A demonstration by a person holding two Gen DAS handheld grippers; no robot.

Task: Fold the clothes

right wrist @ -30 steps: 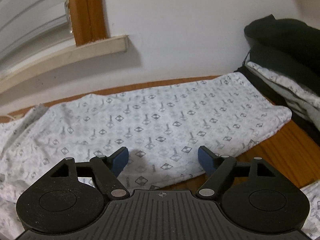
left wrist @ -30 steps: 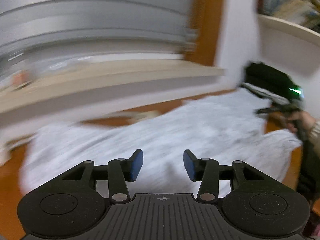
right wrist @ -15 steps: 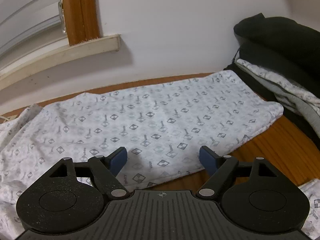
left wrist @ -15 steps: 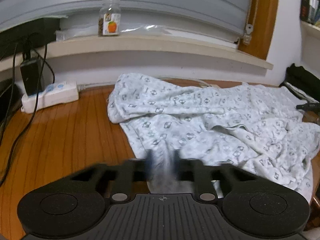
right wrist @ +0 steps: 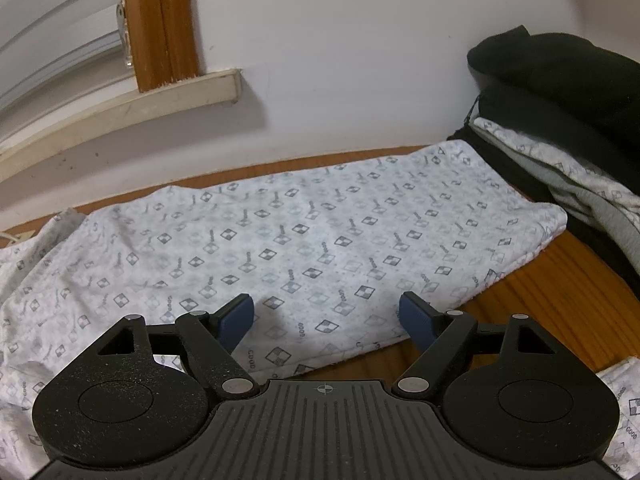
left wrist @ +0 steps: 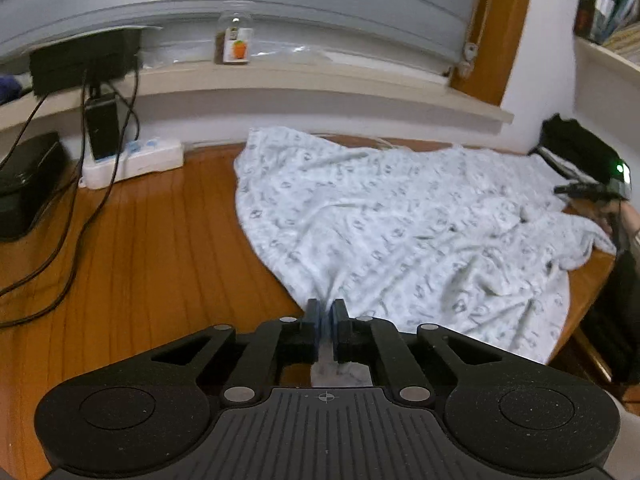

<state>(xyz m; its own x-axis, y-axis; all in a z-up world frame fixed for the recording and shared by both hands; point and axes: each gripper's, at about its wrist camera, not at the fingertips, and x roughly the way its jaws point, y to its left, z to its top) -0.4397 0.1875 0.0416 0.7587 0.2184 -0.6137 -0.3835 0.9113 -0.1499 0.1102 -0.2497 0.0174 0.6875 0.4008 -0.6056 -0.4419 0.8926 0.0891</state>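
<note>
A white garment with a grey diamond print (left wrist: 400,220) lies spread and wrinkled across the wooden table (left wrist: 160,240). My left gripper (left wrist: 326,314) pinches its near edge; the cloth bunches into the narrow gap between the blue pads, and the jaws are opening slightly. In the right wrist view a flat, smooth part of the same garment (right wrist: 320,232) stretches out to the right. My right gripper (right wrist: 326,316) hovers open just above its near hem, with nothing gripped. The right gripper (left wrist: 592,190) also shows at the far right of the left wrist view, held by a hand.
A white power strip (left wrist: 132,158) with black cables and a black box (left wrist: 24,184) sit at the table's left back. A small jar (left wrist: 236,44) stands on the windowsill. A pile of dark and grey clothes (right wrist: 560,80) fills the right back corner by the wall.
My left gripper swung left across the table, closed on the garment's near edge and drew the cloth taut towards me. The right gripper kept its place, open.
</note>
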